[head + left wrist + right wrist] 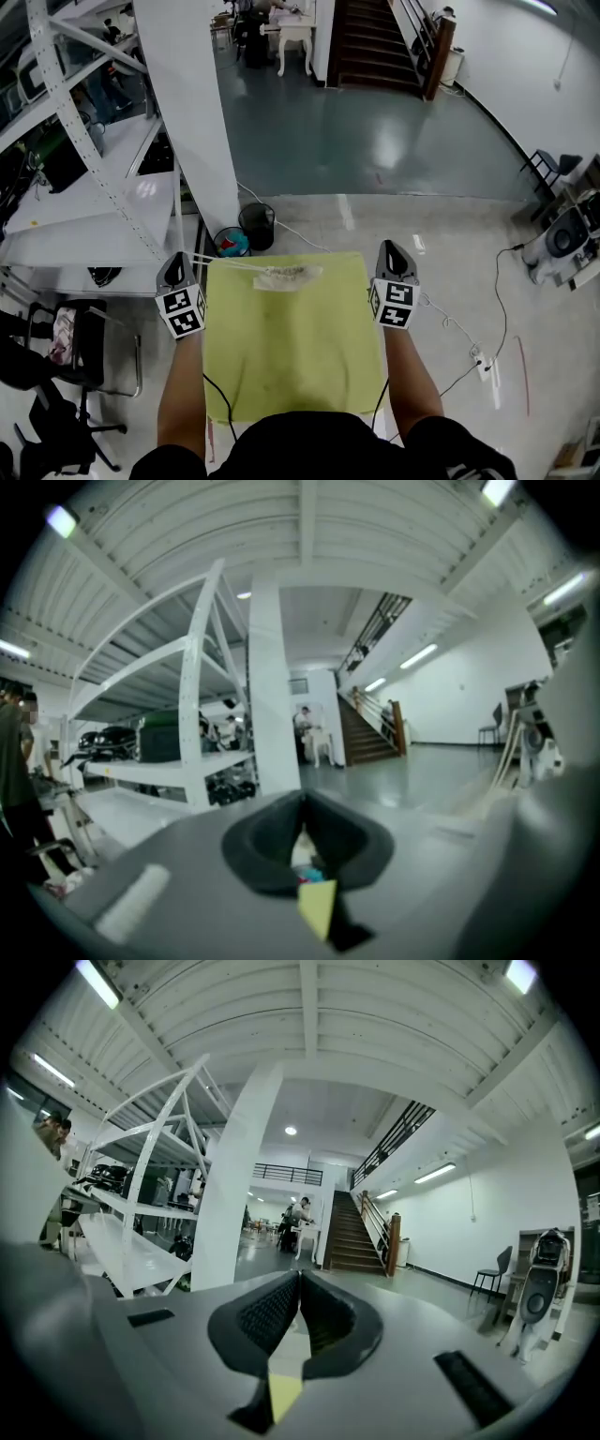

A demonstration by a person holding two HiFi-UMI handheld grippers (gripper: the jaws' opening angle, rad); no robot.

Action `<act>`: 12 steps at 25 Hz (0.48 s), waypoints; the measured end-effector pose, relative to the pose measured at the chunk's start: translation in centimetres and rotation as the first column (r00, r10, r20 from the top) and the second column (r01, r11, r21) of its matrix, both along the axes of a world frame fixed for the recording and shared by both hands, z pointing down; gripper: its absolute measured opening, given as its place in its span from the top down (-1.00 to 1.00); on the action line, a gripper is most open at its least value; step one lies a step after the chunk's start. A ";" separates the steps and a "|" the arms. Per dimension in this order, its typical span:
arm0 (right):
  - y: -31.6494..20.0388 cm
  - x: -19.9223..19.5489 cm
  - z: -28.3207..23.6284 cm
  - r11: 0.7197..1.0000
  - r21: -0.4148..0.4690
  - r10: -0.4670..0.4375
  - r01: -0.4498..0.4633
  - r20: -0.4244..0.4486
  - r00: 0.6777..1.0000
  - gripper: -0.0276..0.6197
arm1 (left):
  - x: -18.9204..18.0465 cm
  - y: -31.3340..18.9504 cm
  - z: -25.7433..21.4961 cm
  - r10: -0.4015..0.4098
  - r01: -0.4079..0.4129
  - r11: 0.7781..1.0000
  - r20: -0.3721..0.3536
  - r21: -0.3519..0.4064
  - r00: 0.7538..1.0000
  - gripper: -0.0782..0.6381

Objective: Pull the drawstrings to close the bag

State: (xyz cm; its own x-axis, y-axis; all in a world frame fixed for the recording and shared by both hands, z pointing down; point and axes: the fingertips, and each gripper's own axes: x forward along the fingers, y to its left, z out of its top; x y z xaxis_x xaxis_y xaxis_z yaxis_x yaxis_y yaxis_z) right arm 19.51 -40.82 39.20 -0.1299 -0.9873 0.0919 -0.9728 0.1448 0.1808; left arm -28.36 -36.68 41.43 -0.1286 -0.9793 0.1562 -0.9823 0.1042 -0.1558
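Observation:
A small pale drawstring bag point(291, 275) lies at the far edge of a yellow-green table point(291, 356) in the head view. Its white drawstrings point(230, 262) stretch left from the bag's mouth and end just beside the tip of my left gripper point(175, 258). The same strings point(506, 752) show at the right edge of the left gripper view, outside the jaws. The left jaws are shut and no string shows between them. My right gripper point(394, 248) hovers off the table's right far corner, shut on nothing. No string reaches it.
A white pillar point(187, 112) and a white shelving rack point(84, 187) stand to the far left. A black bin point(256, 225) and a small bin with colourful contents point(232, 242) sit beyond the table. A chair point(56, 356) is at the left, cables point(469, 347) at the right.

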 end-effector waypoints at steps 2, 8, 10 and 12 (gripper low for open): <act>0.6 -0.4 1.4 0.999 -0.035 -0.017 0.017 -0.009 1.000 0.88 | 0.2 0.7 1.6 0.005 -0.005 0.999 -0.008 -0.038 1.000 0.74; 2.9 -1.8 5.3 0.991 -0.126 -0.049 0.049 -0.002 0.999 0.88 | 1.5 2.7 5.9 0.042 -0.043 0.991 -0.016 -0.130 0.999 0.74; 3.9 -2.2 6.7 0.986 -0.158 -0.057 0.057 0.000 0.998 0.88 | 2.0 3.7 7.4 0.050 -0.053 0.986 -0.022 -0.159 0.998 0.74; 5.1 -2.4 8.2 0.979 -0.192 -0.063 0.060 -0.007 0.998 0.88 | 2.8 4.7 8.9 0.059 -0.065 0.980 -0.034 -0.187 0.998 0.74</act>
State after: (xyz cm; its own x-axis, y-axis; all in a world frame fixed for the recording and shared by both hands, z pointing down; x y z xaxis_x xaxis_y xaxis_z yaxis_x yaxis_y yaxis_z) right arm 17.13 -35.70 47.41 -0.1875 -0.9412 0.2812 -0.9586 0.2378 0.1568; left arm -25.57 -31.94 50.32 -0.0617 -0.9382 0.3407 -0.9902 0.0146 -0.1389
